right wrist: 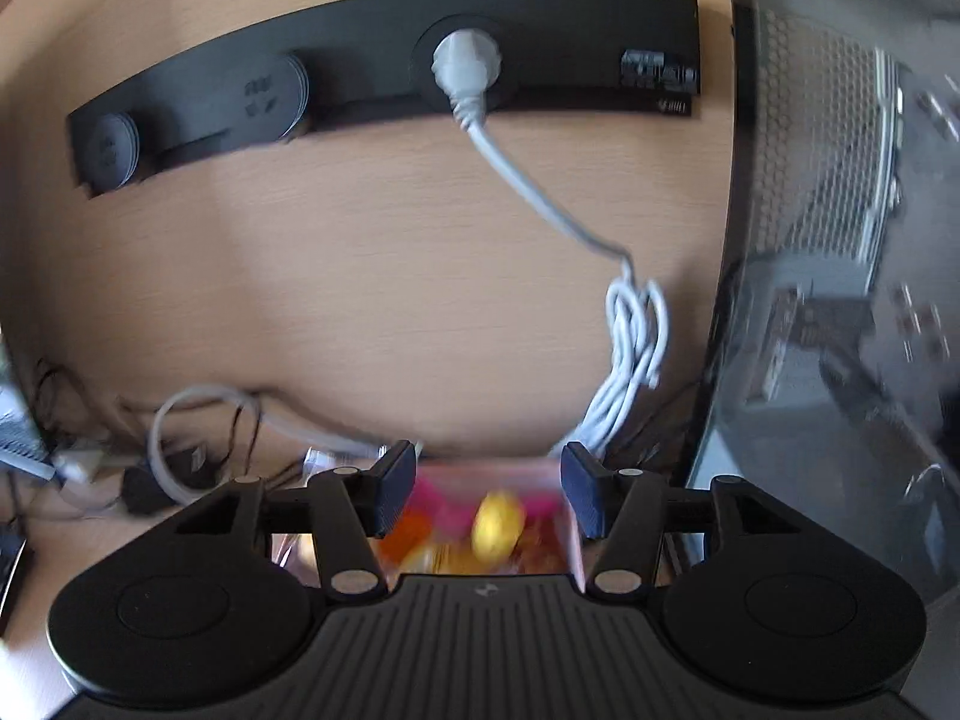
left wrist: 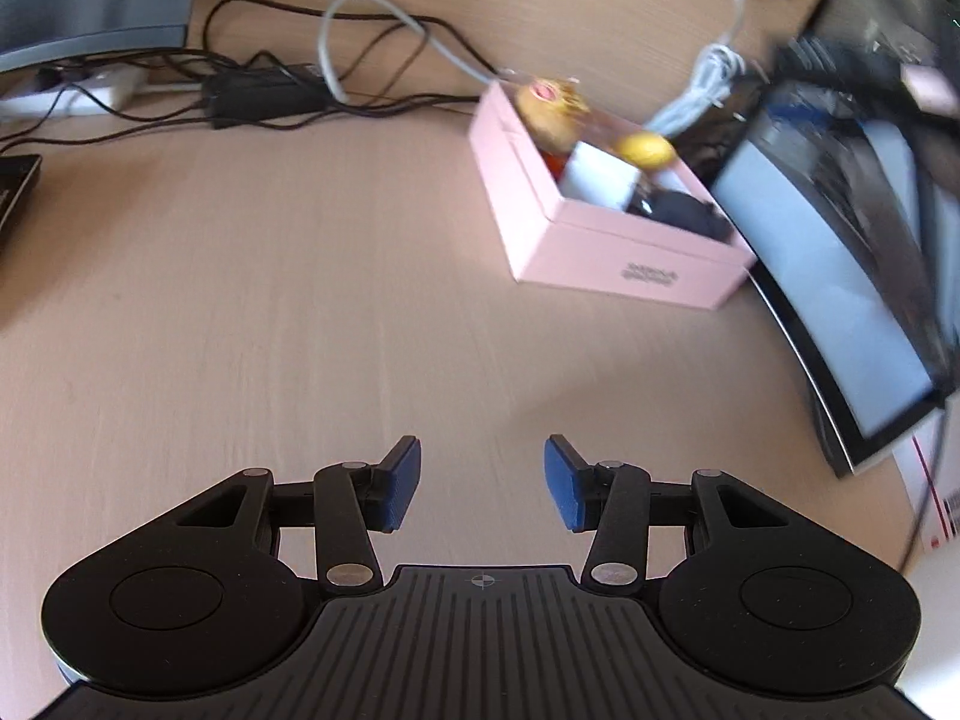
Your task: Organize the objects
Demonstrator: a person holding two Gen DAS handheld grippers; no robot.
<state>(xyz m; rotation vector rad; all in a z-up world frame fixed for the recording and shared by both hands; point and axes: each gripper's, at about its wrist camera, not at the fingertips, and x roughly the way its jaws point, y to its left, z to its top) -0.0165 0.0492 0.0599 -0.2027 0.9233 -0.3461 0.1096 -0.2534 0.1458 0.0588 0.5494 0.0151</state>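
A pink open box [left wrist: 606, 252] stands on the wooden desk at the right, next to a monitor. It holds a yellow ball [left wrist: 645, 150], a tan round toy [left wrist: 549, 111], a white block [left wrist: 600, 174] and a dark item [left wrist: 684, 213]. My left gripper [left wrist: 483, 483] is open and empty, low over bare desk, well short of the box. My right gripper [right wrist: 489, 489] is open and empty, above the pink box [right wrist: 540, 474]. The yellow ball [right wrist: 497, 525] shows blurred between its fingers, below them.
A curved monitor [left wrist: 840, 276] stands right of the box. Black cables and a grey cable [left wrist: 360, 30] lie at the back, with a black adapter [left wrist: 264, 96]. In the right wrist view, a black power strip [right wrist: 384, 78] holds a white plug [right wrist: 465, 69], and a coiled white cord [right wrist: 633, 348] lies near the box.
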